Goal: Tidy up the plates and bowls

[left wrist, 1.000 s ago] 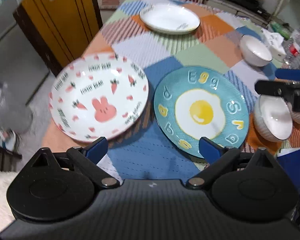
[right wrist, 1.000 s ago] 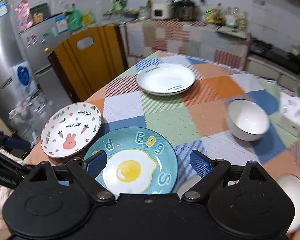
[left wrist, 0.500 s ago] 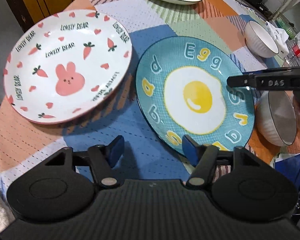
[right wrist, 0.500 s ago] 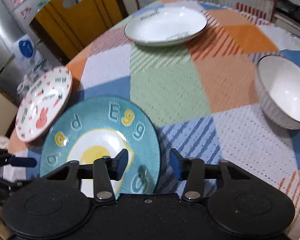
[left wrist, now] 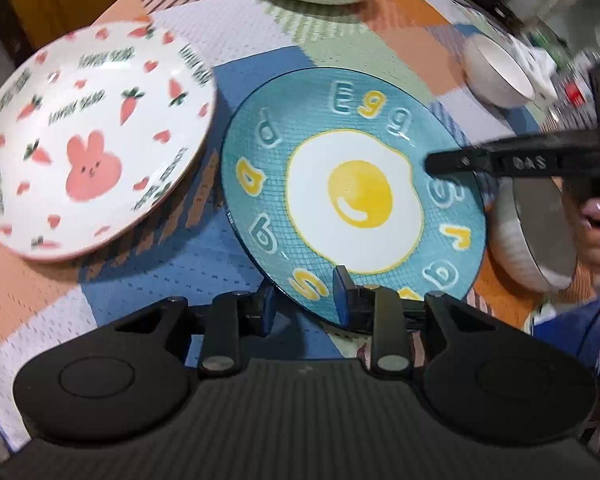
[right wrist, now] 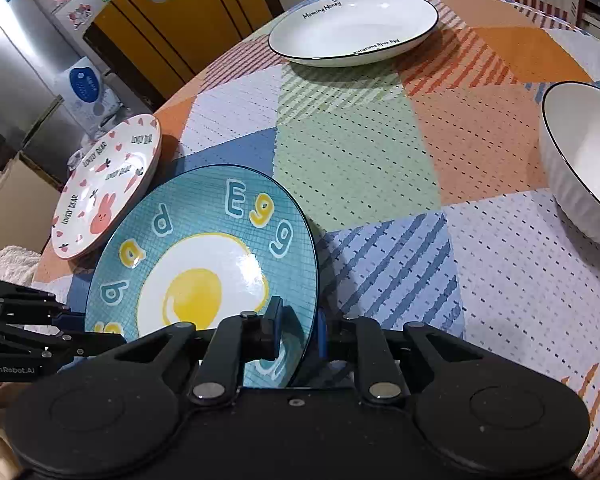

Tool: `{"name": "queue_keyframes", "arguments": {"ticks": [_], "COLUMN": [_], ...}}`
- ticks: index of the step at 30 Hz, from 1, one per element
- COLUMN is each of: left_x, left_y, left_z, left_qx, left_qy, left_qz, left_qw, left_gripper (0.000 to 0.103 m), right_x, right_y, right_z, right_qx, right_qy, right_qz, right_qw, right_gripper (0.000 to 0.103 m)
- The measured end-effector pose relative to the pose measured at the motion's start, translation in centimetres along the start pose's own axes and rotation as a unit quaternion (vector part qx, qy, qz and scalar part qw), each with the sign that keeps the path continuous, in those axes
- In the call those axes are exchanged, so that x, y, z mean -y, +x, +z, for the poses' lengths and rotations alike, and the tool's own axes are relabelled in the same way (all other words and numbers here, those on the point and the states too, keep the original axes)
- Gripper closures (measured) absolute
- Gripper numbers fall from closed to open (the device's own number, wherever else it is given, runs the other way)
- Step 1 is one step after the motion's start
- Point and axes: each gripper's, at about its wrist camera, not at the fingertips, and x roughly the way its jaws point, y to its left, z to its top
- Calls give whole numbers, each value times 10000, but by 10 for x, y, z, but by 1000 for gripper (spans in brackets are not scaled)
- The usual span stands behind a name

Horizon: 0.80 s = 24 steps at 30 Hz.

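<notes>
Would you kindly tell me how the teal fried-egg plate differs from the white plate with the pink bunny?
The teal fried-egg plate has both grippers at its rim; the white bunny plate has none. The egg plate shows a yolk ringed by raised letters; the bunny plate shows carrots, hearts and printed words. Both are round and sit side by side on the patchwork tablecloth.

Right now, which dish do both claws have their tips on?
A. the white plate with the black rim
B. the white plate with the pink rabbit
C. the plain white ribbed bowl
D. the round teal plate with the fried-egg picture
D: the left claw and the right claw each straddle the rim of the round teal plate with the fried-egg picture.
</notes>
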Motion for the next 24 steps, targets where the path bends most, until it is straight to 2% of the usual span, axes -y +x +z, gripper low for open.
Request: {"name": "queue_keyframes", "arguments": {"ticks": [3,7,12,16,20,24], "left_x": [-2,-5,-1,3,5,9], "left_y": [-1,-5,-8,-8,0,12], "left_z": [6,13,31,54,81,103], "left_qx": [36,154,255,379,256,245], "left_qy": [151,278,428,567,616,785], "left_qz": [55,225,153,170,167,168], "left_qw": [9999,9992,9986,9975,9976,9965], "left_gripper": [75,75,75,75,73,73], "right_x": [-3,-4,-1,6,10,15], "right_y": [-1,-3,-12,-23,-34,-36], "right_z": [-2,-5,-4,1,7,13], "right_qx": [94,173,384,615,857,921], "right_qy": [21,-119,-87,11,25,73], "right_qz": [-110,-35,-17,-43,-132,-276], "right_qw": [9999,9998,9992,9981,9962,9953], "right_gripper": [81,81,81,81,82,82]}}
